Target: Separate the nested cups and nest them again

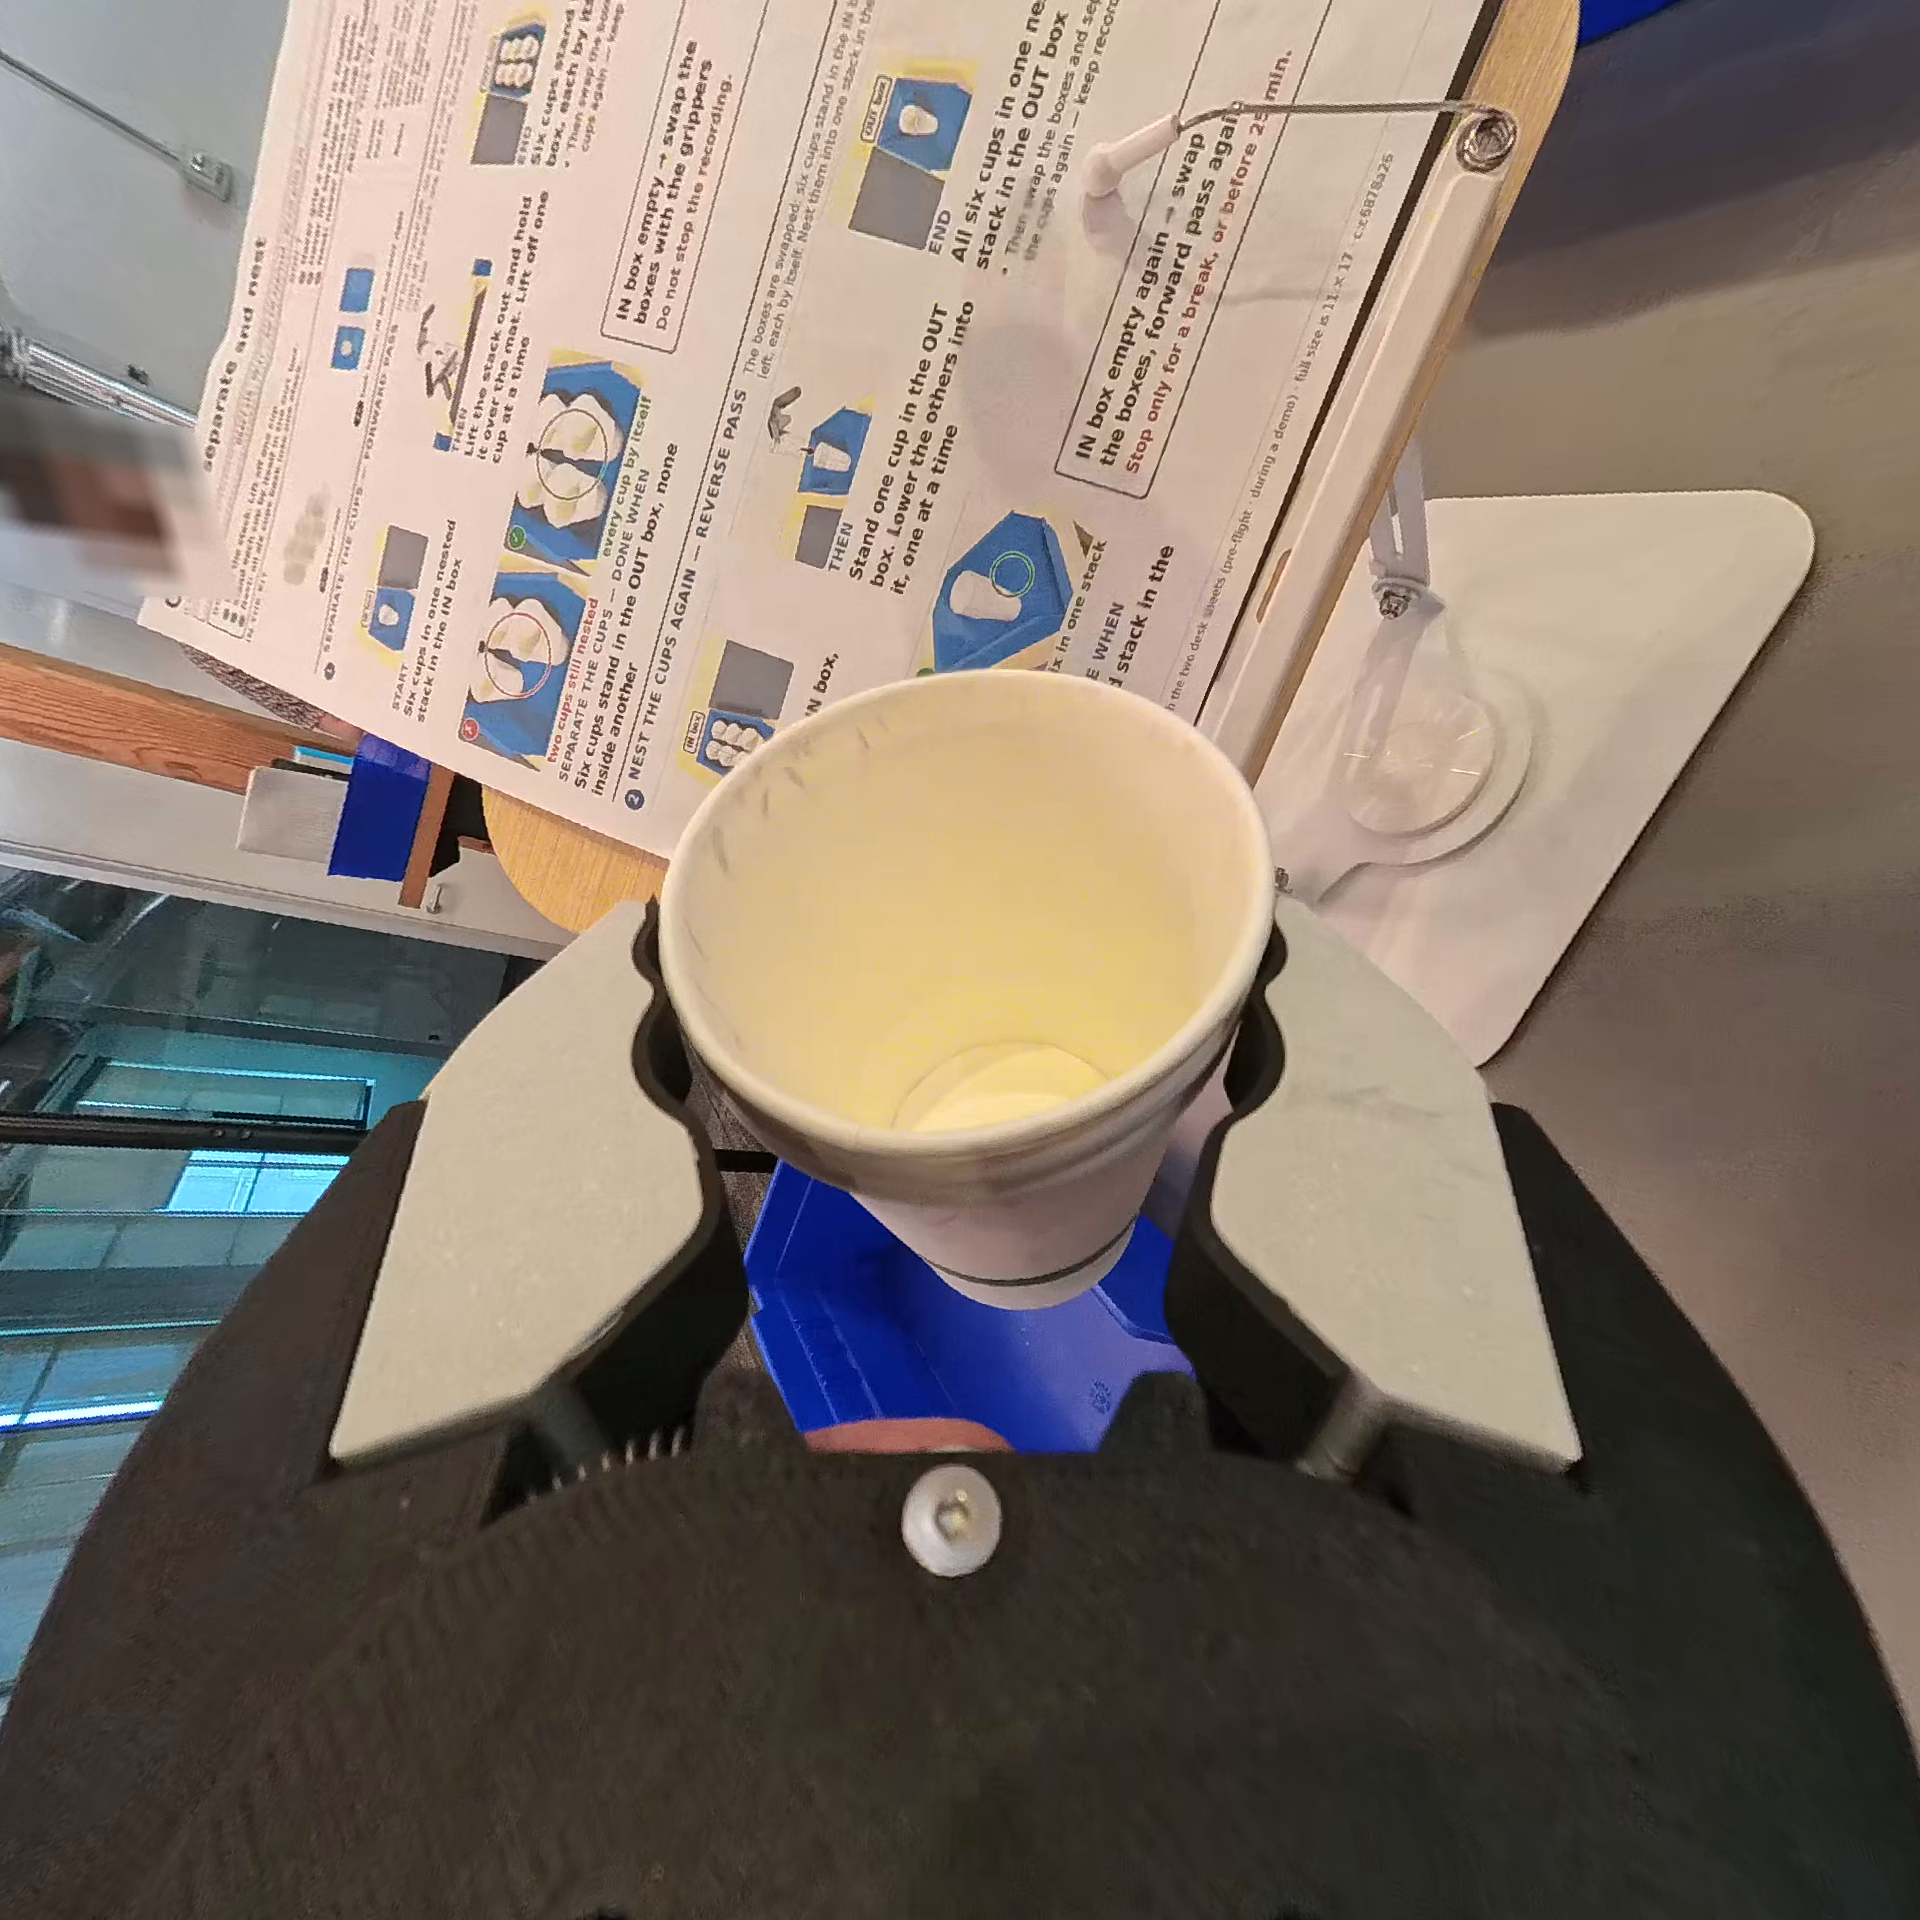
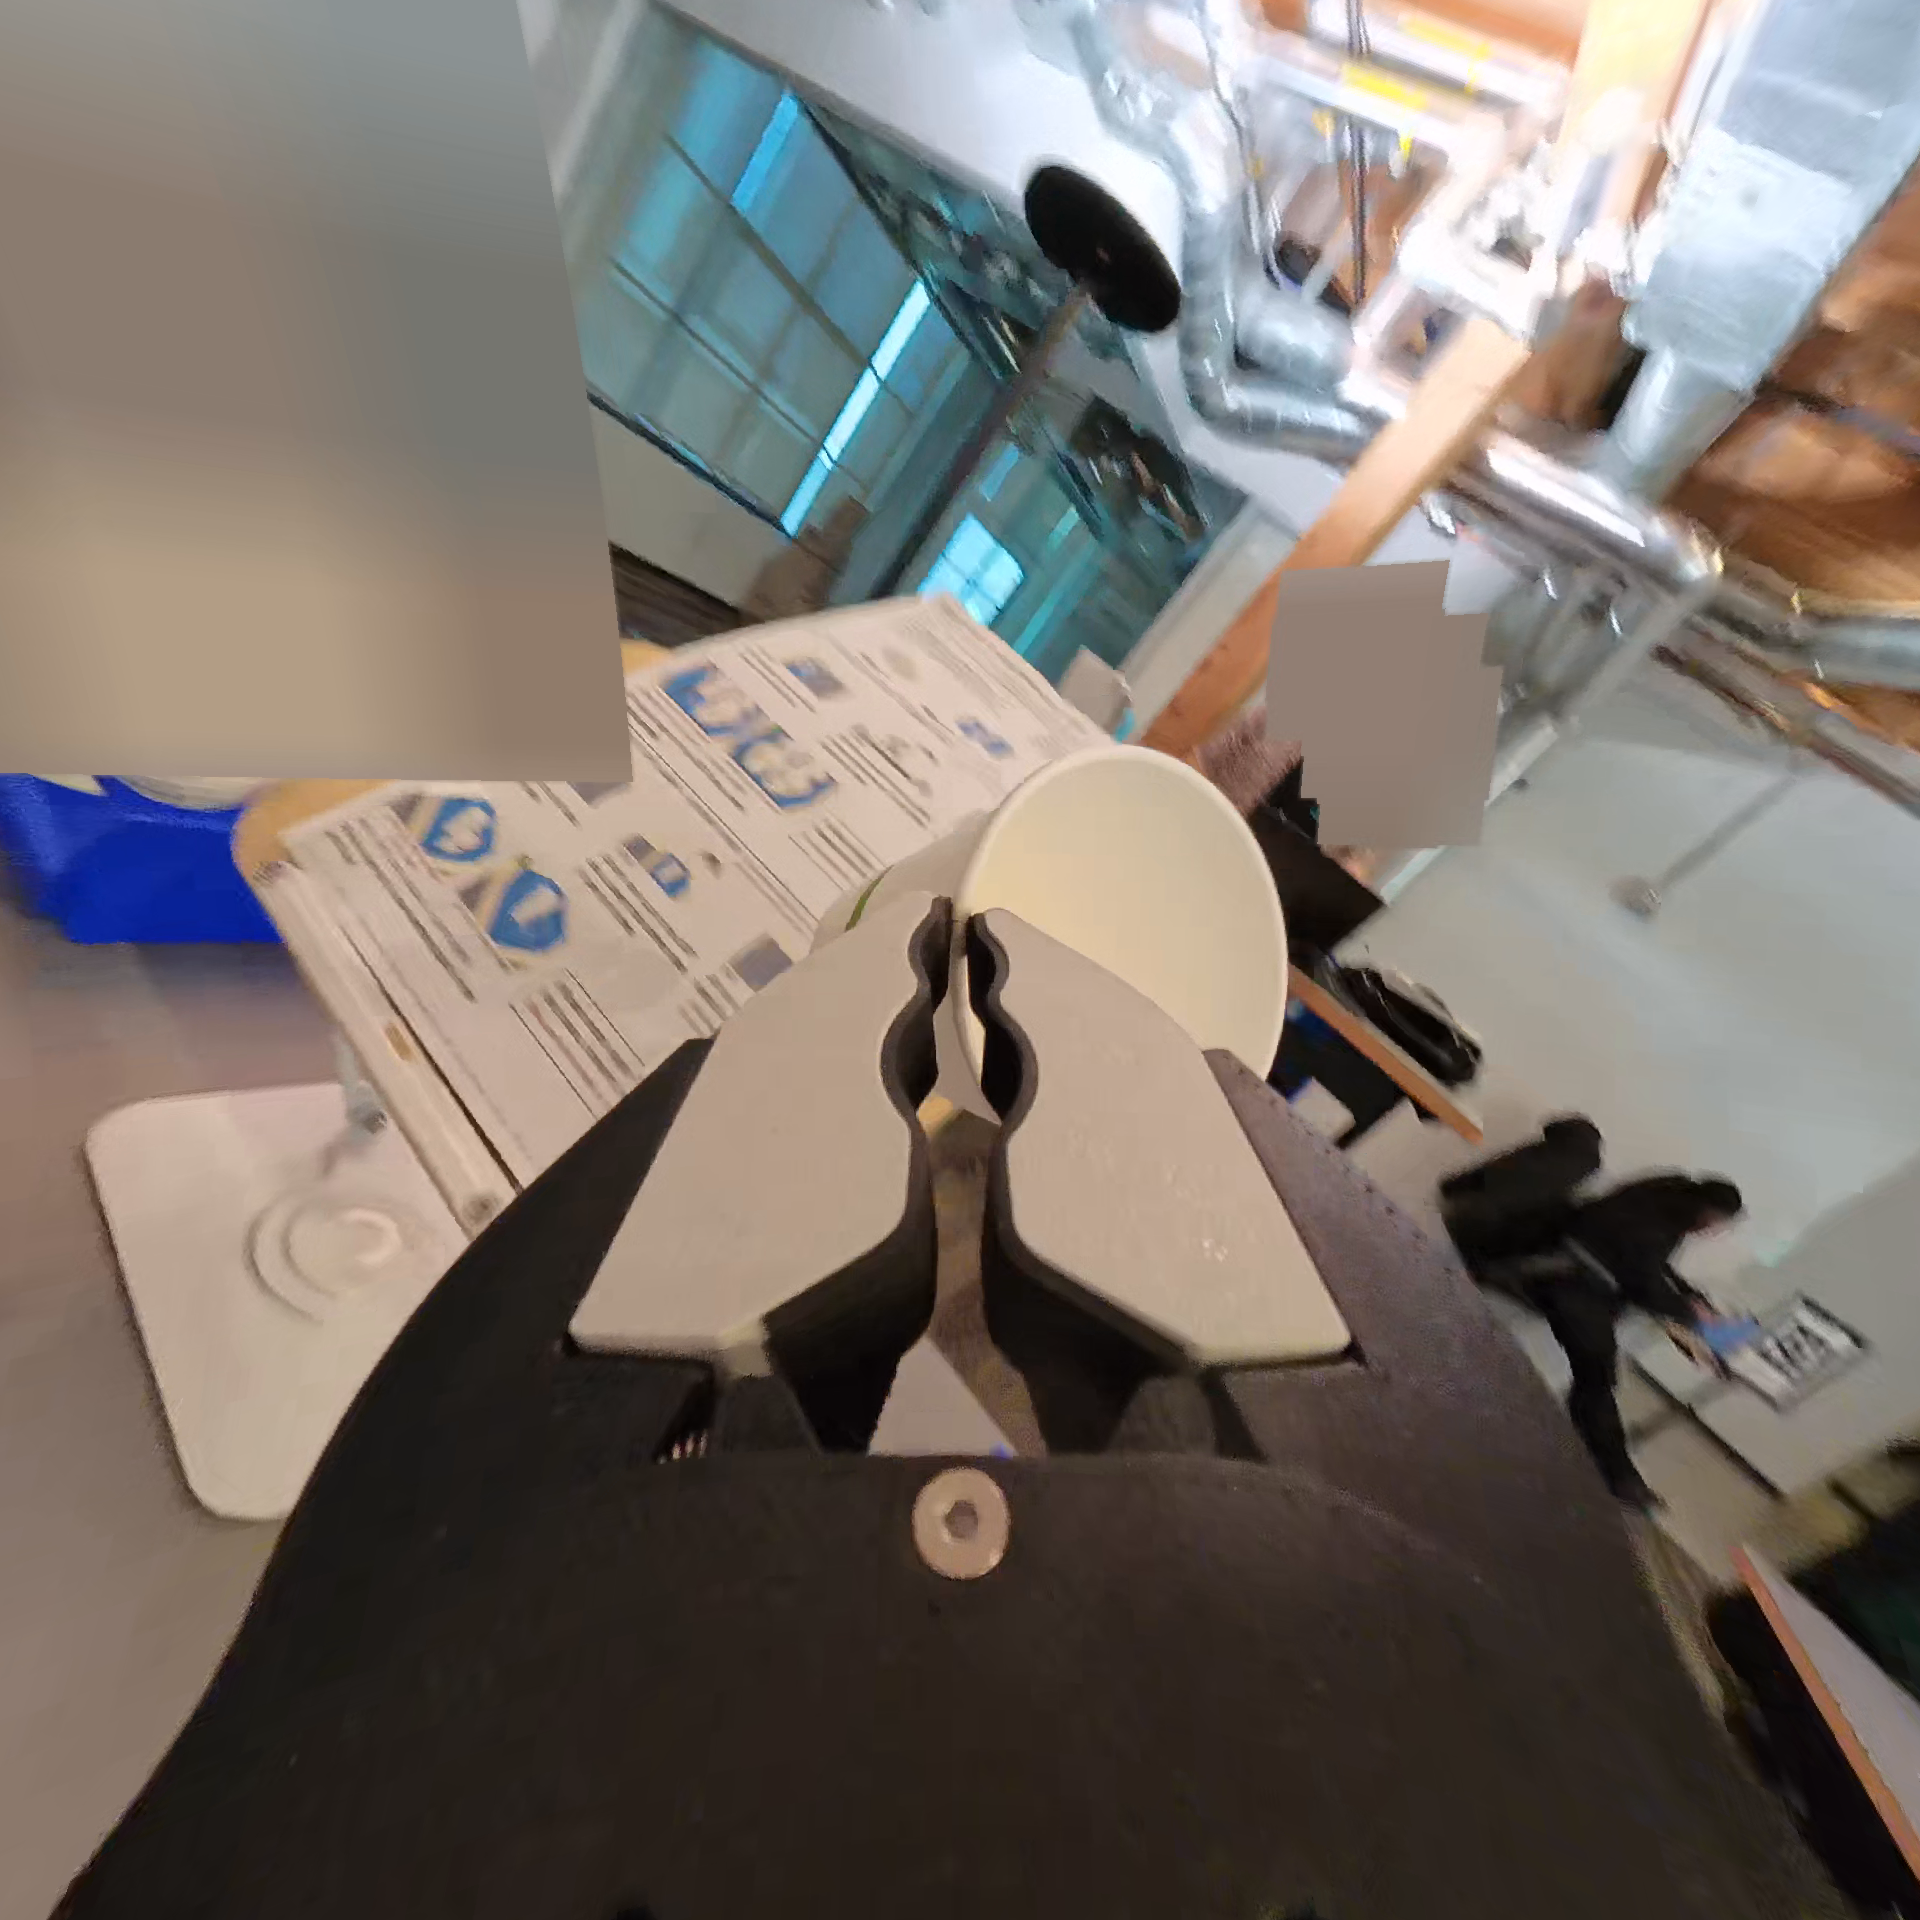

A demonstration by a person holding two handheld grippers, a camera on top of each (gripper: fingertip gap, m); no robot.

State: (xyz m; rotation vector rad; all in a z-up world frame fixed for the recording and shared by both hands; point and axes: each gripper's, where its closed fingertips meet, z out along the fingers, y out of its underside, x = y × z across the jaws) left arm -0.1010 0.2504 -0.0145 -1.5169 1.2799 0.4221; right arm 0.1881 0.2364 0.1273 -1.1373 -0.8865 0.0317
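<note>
Up off the grey table (image 1: 1714,935), left claw (image 1: 961,935) spread wide yet pressing both pads on a white paper cup (image 1: 966,987) below its rim, mouth toward the camera, above a blue box (image 1: 883,1340). Right claw (image 2: 961,925) pinched tight on the wall of another white cup (image 2: 1132,914), tilted sideways, near an instruction sheet (image 2: 623,883) on its white stand (image 2: 187,1247).

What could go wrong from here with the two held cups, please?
1. The right gripper pinches only the thin wall of its tilted cup; it might crease or slip out.
2. The left gripper squeezes its cup just below the rim above the blue bin; it might deform.
</note>
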